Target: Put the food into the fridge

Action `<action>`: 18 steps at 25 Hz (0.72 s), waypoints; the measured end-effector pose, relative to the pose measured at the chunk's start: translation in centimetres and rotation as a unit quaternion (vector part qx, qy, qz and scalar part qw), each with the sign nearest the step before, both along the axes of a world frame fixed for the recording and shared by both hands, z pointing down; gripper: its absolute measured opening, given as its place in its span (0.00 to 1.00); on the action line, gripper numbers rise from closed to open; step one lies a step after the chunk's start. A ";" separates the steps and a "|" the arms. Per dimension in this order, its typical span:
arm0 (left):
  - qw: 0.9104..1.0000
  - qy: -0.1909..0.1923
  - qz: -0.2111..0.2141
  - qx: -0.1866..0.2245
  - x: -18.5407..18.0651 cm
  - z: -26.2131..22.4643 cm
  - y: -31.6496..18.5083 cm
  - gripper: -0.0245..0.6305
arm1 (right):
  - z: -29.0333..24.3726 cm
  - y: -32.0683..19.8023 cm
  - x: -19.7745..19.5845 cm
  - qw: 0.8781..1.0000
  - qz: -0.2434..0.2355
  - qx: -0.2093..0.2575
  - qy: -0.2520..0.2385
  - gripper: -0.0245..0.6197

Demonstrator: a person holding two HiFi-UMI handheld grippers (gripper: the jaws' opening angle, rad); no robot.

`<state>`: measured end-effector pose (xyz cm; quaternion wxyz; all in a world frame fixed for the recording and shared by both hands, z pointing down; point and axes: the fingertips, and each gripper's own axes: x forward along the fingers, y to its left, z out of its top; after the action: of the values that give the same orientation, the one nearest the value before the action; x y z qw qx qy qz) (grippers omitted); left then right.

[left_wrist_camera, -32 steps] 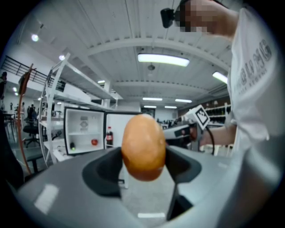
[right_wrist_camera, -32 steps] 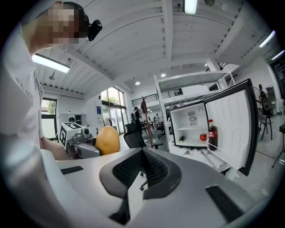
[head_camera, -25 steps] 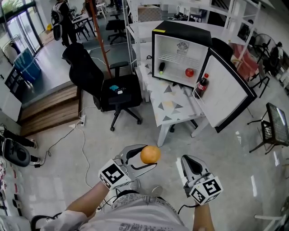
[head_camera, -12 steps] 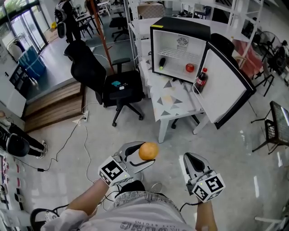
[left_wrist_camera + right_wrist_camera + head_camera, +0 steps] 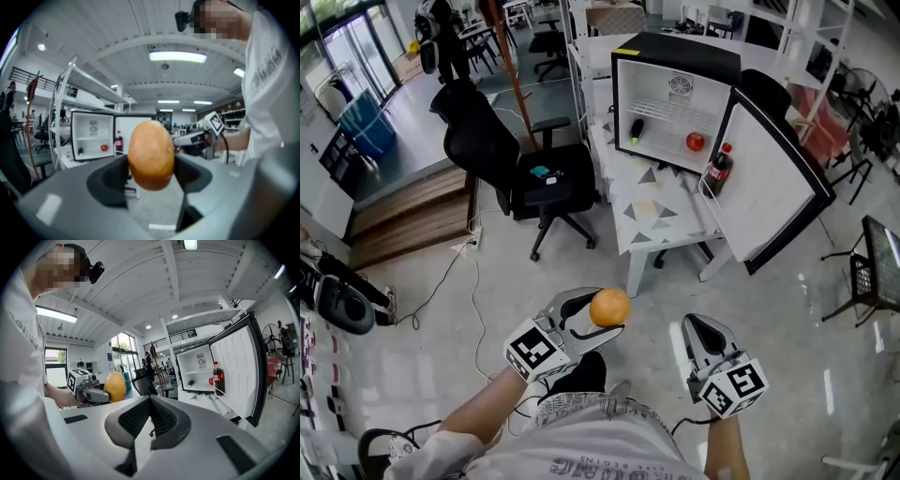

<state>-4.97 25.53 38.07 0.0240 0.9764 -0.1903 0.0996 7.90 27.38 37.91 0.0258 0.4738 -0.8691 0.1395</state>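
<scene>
A: What is the biggest thing ahead?
B: A black mini fridge (image 5: 675,58) at the back of a small white table (image 5: 661,225), its door (image 5: 773,192) swung wide open to the right. A black office chair (image 5: 511,164) stands just left of the table.
A: And the grippers?
B: Both sit low in the head view, well apart from the fridge. The left gripper (image 5: 607,311) has its jaws clamped on an orange (image 5: 609,307) — the left gripper view shows the fruit pinched from both sides, held up in the air. The right gripper (image 5: 694,328) carries nothing; its ribbed pads are pressed together.
A: Anything inside the fridge?
B: A cola bottle (image 5: 719,174) stands upright in the door shelf. On the compartment floor lie a round red fruit (image 5: 695,142) to the right and, to the left, a small dark item with a green end (image 5: 636,130) — too small to name.
</scene>
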 end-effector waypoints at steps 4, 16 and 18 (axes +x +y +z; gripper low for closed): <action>1.000 0.000 -0.006 -0.002 0.2 0.6 -1.9 0.50 | 0.4 -1.8 0.6 1.000 0.002 0.000 0.002 0.04; 1.000 0.006 0.005 -0.010 1.0 1.3 -10.3 0.50 | 1.8 -10.2 1.1 1.000 0.017 -0.012 -0.006 0.04; 1.000 0.006 0.008 -0.013 1.0 1.5 -11.9 0.50 | 1.8 -11.8 0.8 1.000 0.017 -0.014 -0.007 0.04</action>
<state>-3.99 13.62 39.57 0.0374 0.9780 -0.1813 0.0963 8.73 15.54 39.74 0.0243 0.4869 -0.8592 0.1554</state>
